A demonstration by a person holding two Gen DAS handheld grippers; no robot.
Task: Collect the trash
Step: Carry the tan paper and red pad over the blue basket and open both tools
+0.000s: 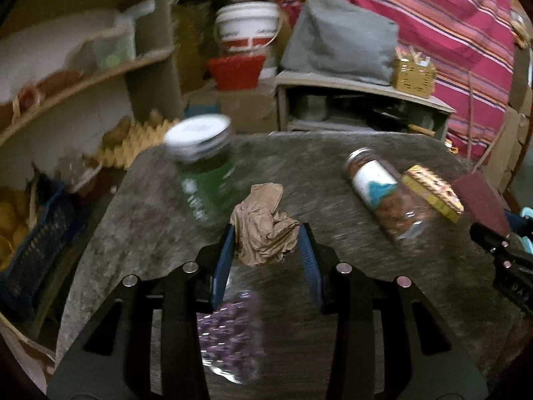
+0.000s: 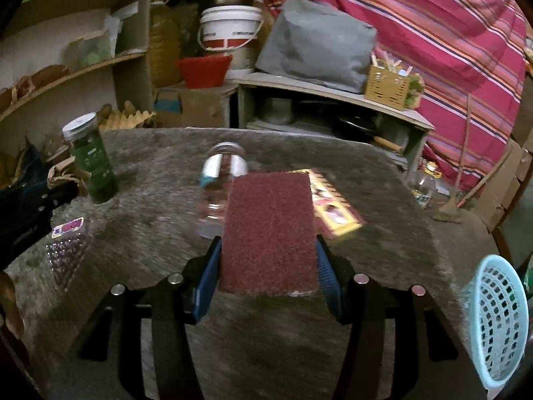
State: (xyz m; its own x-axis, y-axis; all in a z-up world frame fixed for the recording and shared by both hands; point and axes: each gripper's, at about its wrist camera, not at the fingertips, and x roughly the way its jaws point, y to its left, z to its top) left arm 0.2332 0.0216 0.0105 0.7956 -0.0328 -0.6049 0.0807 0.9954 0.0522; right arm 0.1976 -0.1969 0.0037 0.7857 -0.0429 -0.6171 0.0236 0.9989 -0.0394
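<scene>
My left gripper is shut on a crumpled brown paper wad and holds it above the grey table. My right gripper is shut on a dark red scouring sponge, also seen at the right edge of the left wrist view. A light blue mesh basket stands at the table's right edge. A yellow wrapper lies past the sponge. A clear packet with purple print lies under my left gripper.
A green jar with a white lid stands at the table's left. A clear jar with a blue label lies on its side mid-table. Shelves, a white bucket and a striped cloth stand behind.
</scene>
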